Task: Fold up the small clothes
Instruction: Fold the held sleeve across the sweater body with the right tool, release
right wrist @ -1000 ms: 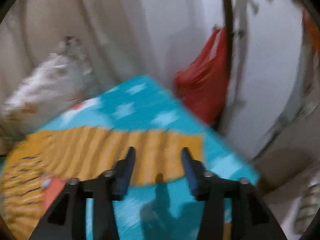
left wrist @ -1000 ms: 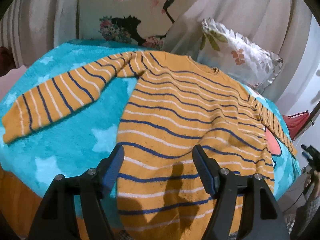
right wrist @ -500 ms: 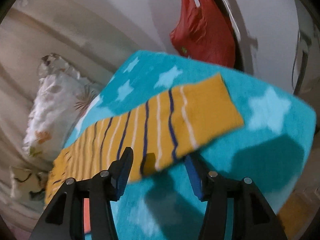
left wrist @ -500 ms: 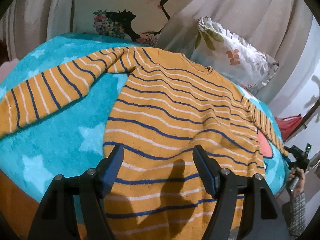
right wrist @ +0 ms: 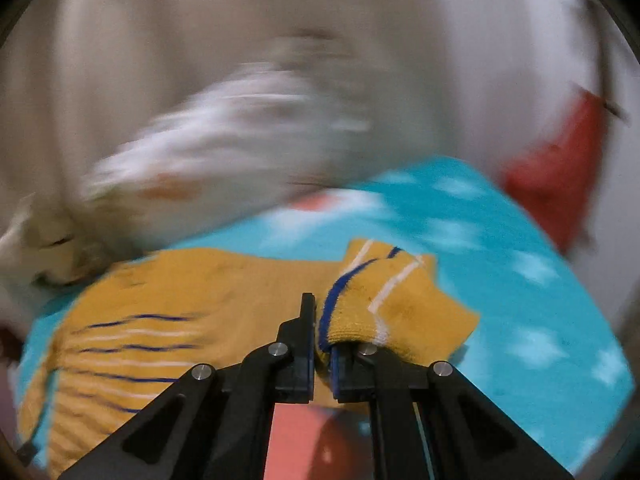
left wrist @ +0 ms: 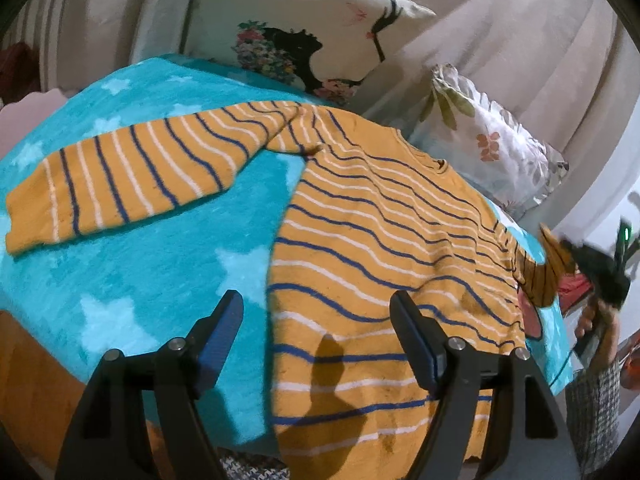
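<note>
Two tongs are at work on one garment. The sweater (left wrist: 380, 232), orange with blue and white stripes, lies flat on a turquoise star-print blanket (left wrist: 160, 264), body in the middle, neck toward the far side, left sleeve (left wrist: 120, 184) stretched out to the left.

Step in hand: folding the right sleeve inward. The right tongs (right wrist: 323, 354) are clamped together on the right sleeve cuff (right wrist: 384, 300), which bunches up between the pads and stands off the blanket. In the left wrist view the same cuff (left wrist: 548, 272) hangs raised at the right edge of the sweater, with the person's hand (left wrist: 600, 324) on the tool behind it. Heavy blur in the right wrist view suggests a fast move.

The left tongs (left wrist: 316, 340) are apart and opening, with nothing between them. They hover over the near hem, one finger over the blanket, one over the sweater body.

Next move, as a judgement: carry the cuff across the body toward the left and lay it flat before release. The knit is soft and may drag the shoulder along; the left tongs are placed to pin the hem if needed.

Surface and room: the blanket covers a raised, rounded surface; whether it is a bed or a couch cannot be told. Two printed pillows (left wrist: 312, 40) lean against pale drapery on the far side. A red bag (right wrist: 560, 184) sits off the far right edge.
</note>
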The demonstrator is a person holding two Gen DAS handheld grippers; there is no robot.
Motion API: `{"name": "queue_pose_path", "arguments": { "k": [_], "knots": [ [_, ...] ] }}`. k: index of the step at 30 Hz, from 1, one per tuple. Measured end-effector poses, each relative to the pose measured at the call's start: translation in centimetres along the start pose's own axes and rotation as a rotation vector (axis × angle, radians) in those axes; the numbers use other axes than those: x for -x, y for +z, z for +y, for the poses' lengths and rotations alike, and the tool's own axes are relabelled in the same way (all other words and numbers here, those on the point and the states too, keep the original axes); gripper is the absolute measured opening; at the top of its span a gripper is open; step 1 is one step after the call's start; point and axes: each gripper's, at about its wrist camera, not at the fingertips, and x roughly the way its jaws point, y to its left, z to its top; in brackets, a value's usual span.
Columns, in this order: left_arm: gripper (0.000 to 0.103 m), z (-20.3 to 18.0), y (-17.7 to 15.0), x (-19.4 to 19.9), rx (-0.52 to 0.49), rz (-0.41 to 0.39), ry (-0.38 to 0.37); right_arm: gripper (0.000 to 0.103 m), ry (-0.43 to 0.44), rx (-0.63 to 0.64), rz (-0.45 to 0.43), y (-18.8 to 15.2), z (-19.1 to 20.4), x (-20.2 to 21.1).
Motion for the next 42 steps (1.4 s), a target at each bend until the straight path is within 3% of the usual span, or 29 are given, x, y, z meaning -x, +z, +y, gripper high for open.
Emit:
{"name": "queue_pose_path", "arguments": {
  "k": [5,9,17,20,22,25,30,34,37,42],
  "knots": [
    [0.075,2.0,-0.4,1.1,0.043,-0.016,0.018,0.006,0.274,0.158,0.082,-0.1,13.3,-4.2],
    [0.075,4.1,-0.5,1.7,0.1,-0.022,0.042,0.006,0.366,0.287,0.17,-2.2,22.6,-8.7],
    [0.075,6.6,-0.9,2.2,0.13,-0.036,0.071,0.008,0.347,0.455,0.308,-6.7,30.9,-15.4],
    [0.075,6.9,-0.7,2.0,0.133,-0.034,0.077,0.022,0.278,0.611,0.276,-8.2,33.6,-15.2],
    [0.075,7.1,-0.7,1.8,0.137,-0.035,0.073,0.049,0.249,0.741,0.234,-9.2,35.4,-14.4],
    [0.075,7.3,-0.7,1.9,0.144,-0.05,0.052,0.06,0.17,0.947,0.141,-10.7,38.0,-13.1],
    [0.075,7.4,-0.8,2.9,0.135,-0.088,0.016,0.065,0.14,1.167,0.095,-14.2,40.4,-12.9],
    [0.075,7.3,-0.6,3.6,0.121,-0.107,0.027,0.067,0.053,1.312,-0.016,-15.9,41.4,-12.2],
    [0.076,7.6,-0.4,3.7,0.132,-0.105,0.044,0.067,0.076,1.27,0.006,-14.5,40.7,-11.3],
    [0.082,9.4,0.2,3.4,0.186,-0.093,0.09,0.071,0.125,0.989,0.069,-8.5,34.8,-9.6]
  ]
}}
